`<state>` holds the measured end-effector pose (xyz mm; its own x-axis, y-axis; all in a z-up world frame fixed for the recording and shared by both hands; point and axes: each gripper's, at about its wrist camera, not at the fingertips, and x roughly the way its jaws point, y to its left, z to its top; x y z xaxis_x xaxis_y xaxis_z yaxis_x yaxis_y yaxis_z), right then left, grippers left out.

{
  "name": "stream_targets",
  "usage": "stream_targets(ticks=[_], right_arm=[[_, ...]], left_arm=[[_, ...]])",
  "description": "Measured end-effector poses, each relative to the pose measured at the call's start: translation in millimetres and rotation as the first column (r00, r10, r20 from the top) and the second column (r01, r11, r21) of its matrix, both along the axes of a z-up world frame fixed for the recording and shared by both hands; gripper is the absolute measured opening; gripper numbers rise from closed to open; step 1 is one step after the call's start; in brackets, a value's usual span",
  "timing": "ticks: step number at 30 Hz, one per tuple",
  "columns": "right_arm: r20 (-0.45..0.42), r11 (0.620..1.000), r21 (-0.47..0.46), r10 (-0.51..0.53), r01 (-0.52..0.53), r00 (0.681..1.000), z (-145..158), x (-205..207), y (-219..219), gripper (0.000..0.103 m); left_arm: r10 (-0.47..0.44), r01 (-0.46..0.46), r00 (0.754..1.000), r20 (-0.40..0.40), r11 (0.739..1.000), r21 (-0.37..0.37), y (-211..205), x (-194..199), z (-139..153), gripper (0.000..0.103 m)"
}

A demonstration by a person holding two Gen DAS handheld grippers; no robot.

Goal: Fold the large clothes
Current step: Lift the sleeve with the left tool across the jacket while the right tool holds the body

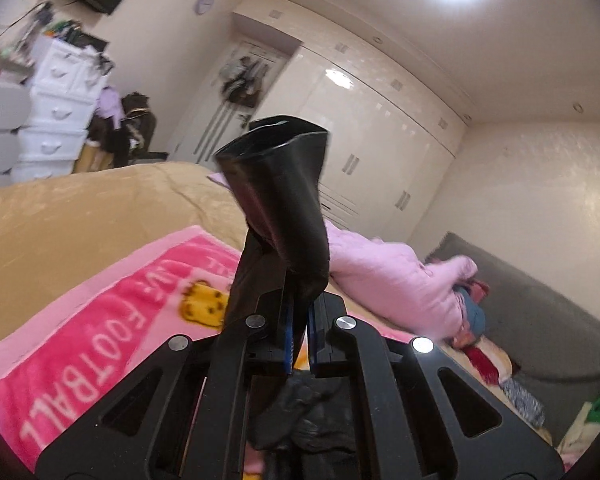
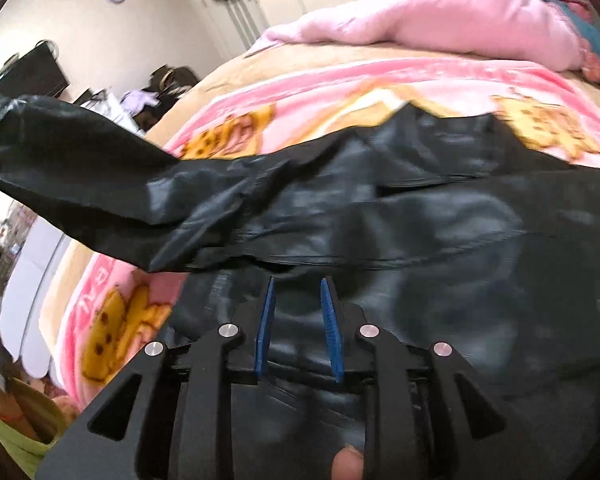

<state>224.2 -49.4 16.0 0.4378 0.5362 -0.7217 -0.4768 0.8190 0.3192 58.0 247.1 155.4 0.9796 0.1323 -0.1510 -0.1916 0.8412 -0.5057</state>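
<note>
- So there's this glossy black leather-look jacket spread across a pink fleece blanket with cartoon bears and white lettering, which sits on a tan bedspread. Makes sense, the bed gives a big flat area for folding something this size.
- The left gripper has its blue pads clamped on the end of the jacket's black sleeve, cuff sticking up past the fingers and open at the top.
- From the right-hand camera you can see that same sleeve stretched out to the left and lifted off the blanket, while the body stays flat. My guess is it's being held up so it can swing over onto the torso.
- The right gripper hovers low over the jacket body with its blue pads apart, nothing between them. Probably there to pin or smooth the body, can't tell if it's touching.
- A rumpled pale pink quilt lies bunched further back, out of the way.
</note>
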Motion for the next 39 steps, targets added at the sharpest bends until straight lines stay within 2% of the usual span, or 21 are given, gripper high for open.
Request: stream_targets(ticks=[8, 16, 25, 30, 33, 36, 39], right_arm=[[0.036, 0.987, 0.075, -0.142, 0.139, 0.989, 18.1, 1.3, -79.9, 0.023], [0.048, 0.951, 0.162, -0.275, 0.264, 0.960, 11.9, 1.6, -144.1, 0.025], [0.019, 0.908, 0.209, -0.375, 0.363, 0.927, 8.4, 5.3, -197.3, 0.027], [0.014, 0.876, 0.223, -0.443, 0.429, 0.897, 8.6, 4.1, -227.1, 0.028], [-0.005, 0.847, 0.259, -0.479, 0.464, 0.878, 8.8, 2.5, -247.5, 0.028], [-0.008, 0.825, 0.278, -0.509, 0.491, 0.861, 9.4, 1.4, -265.1, 0.028], [-0.022, 0.808, 0.296, -0.528, 0.510, 0.849, 8.3, 1.8, -277.9, 0.029]], left_arm=[[-0.098, 0.101, 0.995, -0.027, 0.988, 0.118, -70.2, 21.2, 30.9, 0.000], [-0.180, 0.197, 0.979, -0.097, 0.958, 0.207, -133.6, 51.1, 31.4, 0.000], [-0.299, 0.335, 0.937, -0.182, 0.917, 0.218, -196.1, 92.6, 6.2, 0.000], [-0.350, 0.395, 0.911, -0.217, 0.893, 0.215, -222.7, 105.6, -10.4, 0.000], [-0.384, 0.437, 0.886, -0.258, 0.879, 0.191, -238.2, 116.4, -22.3, 0.000], [-0.397, 0.464, 0.870, -0.292, 0.859, 0.217, -254.5, 124.6, -35.0, 0.000], [-0.421, 0.493, 0.847, -0.325, 0.852, 0.179, -262.8, 133.0, -49.0, 0.000]])
